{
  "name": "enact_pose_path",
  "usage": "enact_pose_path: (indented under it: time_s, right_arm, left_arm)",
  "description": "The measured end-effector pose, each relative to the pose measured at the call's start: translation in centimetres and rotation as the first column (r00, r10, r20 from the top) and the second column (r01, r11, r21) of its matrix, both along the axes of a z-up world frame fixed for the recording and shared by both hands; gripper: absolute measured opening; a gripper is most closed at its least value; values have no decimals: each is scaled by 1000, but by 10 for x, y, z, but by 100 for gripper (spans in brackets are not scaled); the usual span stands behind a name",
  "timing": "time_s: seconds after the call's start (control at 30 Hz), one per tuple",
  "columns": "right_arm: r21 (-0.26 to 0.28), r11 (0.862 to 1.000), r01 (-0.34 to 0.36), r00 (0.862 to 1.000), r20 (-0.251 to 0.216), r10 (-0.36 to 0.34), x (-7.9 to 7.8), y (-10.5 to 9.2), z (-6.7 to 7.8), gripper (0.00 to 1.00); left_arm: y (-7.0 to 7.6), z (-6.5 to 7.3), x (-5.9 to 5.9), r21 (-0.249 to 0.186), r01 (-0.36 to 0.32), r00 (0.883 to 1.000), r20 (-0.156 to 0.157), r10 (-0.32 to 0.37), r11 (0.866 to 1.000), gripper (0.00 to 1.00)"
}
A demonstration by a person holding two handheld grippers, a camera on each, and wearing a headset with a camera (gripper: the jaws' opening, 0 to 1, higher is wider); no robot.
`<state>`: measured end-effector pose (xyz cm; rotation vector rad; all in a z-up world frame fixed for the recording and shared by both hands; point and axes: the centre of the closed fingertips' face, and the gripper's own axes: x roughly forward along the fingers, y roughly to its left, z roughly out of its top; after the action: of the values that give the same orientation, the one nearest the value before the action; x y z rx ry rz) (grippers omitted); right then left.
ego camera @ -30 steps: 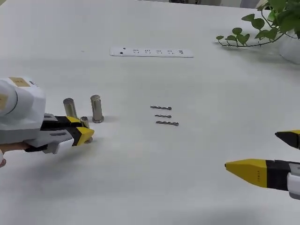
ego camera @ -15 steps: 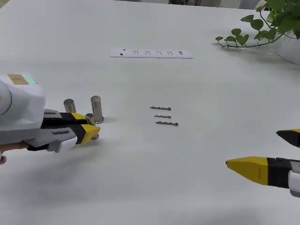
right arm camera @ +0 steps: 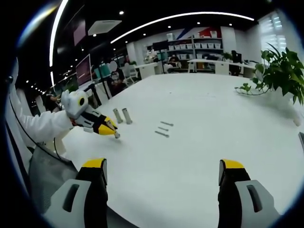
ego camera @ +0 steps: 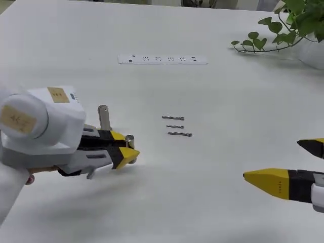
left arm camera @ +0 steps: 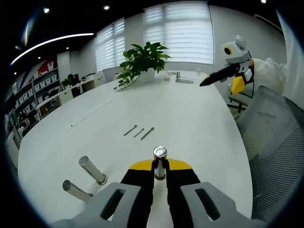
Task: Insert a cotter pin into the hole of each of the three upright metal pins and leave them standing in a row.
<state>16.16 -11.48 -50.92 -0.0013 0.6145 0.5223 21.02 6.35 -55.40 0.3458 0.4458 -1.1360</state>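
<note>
1. At the far left of my head view the left gripper [ego camera: 127, 147] lies low over the white table [ego camera: 202, 202], its yellow-tipped jaws pinching one metal pin [ego camera: 129, 138] upright between them
2. The left gripper view confirms the pinch: the jaws press on the pin's shaft on both sides, its round top [left arm camera: 160, 152] rising just above them. I cannot tell whether its foot touches the table
3. Behind the gripper, my head view gives me a second pin [ego camera: 104, 117], standing upright. The left gripper view shows that pin and a third [left arm camera: 91, 169], near each other, and the right gripper view has them side by side [right arm camera: 121, 115]
4. Mid-table, three cotter pins [ego camera: 175, 126] lie flat, parallel and close together, well apart from the standing pins
5. Beyond them lies a white power strip [ego camera: 162, 59]
6. At the right, the right gripper [ego camera: 272, 161] hovers with its jaws spread wide and nothing between them; its own view shows bare table in the gap
7. A potted plant [ego camera: 288, 25] sits at the far right corner
</note>
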Motion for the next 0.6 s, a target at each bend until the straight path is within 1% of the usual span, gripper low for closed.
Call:
enact_pose_path:
  time_s: [0.03, 0.07, 0.1, 0.13, 0.17, 0.2, 0.3, 0.33, 0.37, 0.43, 0.47, 0.57, 0.6]
  right_arm:
    - [0, 1000, 0, 1000, 0, 0, 0, 0, 0, 96]
    - [0, 1000, 0, 1000, 0, 0, 1, 0, 0, 96]
    - [0, 1000, 0, 1000, 0, 0, 1, 0, 0, 96]
    - [0, 1000, -1, 1000, 1, 1, 1, 0, 0, 96]
    - [1, 1000, -1, 1000, 1, 1, 1, 0, 0, 96]
    - [3, 1000, -2, 1000, 2, 2, 1, 1, 0, 96]
    - [-2, 1000, -4, 1000, 0, 4, 0, 1, 0, 96]
    - [-1, 1000, -4, 1000, -2, 4, 0, 1, -1, 96]
    - [0, 1000, -3, 1000, -3, 3, 0, 0, -1, 96]
    - [0, 1000, -3, 1000, -5, 3, 0, 0, -2, 96]
    - [1, 1000, -3, 1000, -6, 3, -1, 0, -2, 96]
    - [2, 1000, -1, 1000, -8, 1, 0, -1, -2, 96]
    - [1, 1000, -1, 1000, -8, 1, 0, -1, -2, 96]
  left_arm:
    - [-2, -3, -2, 14, 3, 1000, -3, -3, 1000, 5]
    - [-4, -7, -5, 27, 11, 1000, -13, -10, 1000, 5]
    - [-6, -9, -7, 32, 13, 1000, -17, -13, 999, 5]
    - [-8, -12, -9, 30, 18, 1000, -21, -17, 999, 5]
    - [-10, -14, -12, 21, 20, 999, -37, -19, 1000, 5]
    - [-12, -16, -14, 16, 21, 999, -43, -20, 1000, 5]
    - [-16, -18, -18, 8, 26, 998, -52, -26, 1000, 5]
    - [-19, -17, -20, -13, 23, 997, -67, -24, 1000, 5]
    - [-20, -17, -21, -19, 23, 997, -70, -24, 1000, 5]
    - [-23, -16, -22, -25, 26, 997, -69, -27, 999, 5]
    - [-24, -17, -23, -19, 29, 997, -65, -30, 999, 5]
    - [-28, -20, -24, -5, 46, 997, -66, -46, 999, 5]
    - [-29, -21, -25, 0, 51, 997, -58, -51, 999, 5]
